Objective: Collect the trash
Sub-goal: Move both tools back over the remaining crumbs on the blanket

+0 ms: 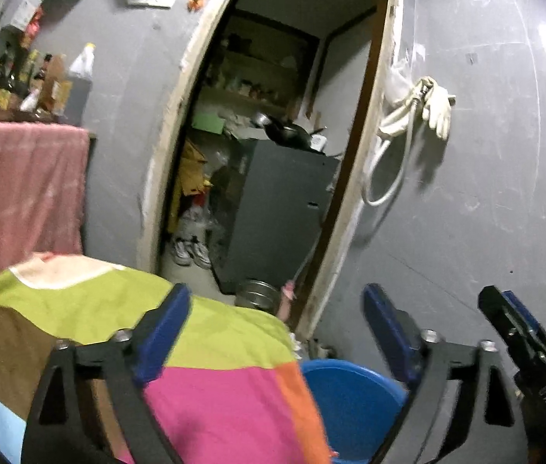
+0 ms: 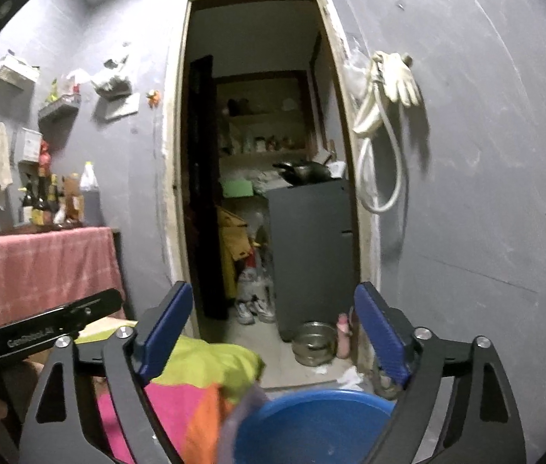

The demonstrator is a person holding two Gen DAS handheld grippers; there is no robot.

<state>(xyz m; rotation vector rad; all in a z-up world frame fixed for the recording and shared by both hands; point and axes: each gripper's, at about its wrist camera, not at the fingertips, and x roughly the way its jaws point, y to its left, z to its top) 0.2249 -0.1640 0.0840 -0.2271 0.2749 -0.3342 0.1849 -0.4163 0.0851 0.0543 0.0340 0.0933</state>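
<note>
Both the left gripper [image 1: 276,324] and right gripper [image 2: 274,324] have jaws spread wide, holding nothing. No trash shows clearly; the blue bin [image 2: 311,425] sits below. Judged between pickups: next, find litter.

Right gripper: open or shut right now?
Open. The right gripper has its blue fingers spread wide, with nothing between them; the doorway shows through the gap.

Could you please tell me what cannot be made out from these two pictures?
- Blue bin: inside hidden in both views, cut off by the bottom edge.
- Trash: none identifiable.
- Bottles: labels blurred in both views.
- Back-room shelf: contents dark, too small.
</note>
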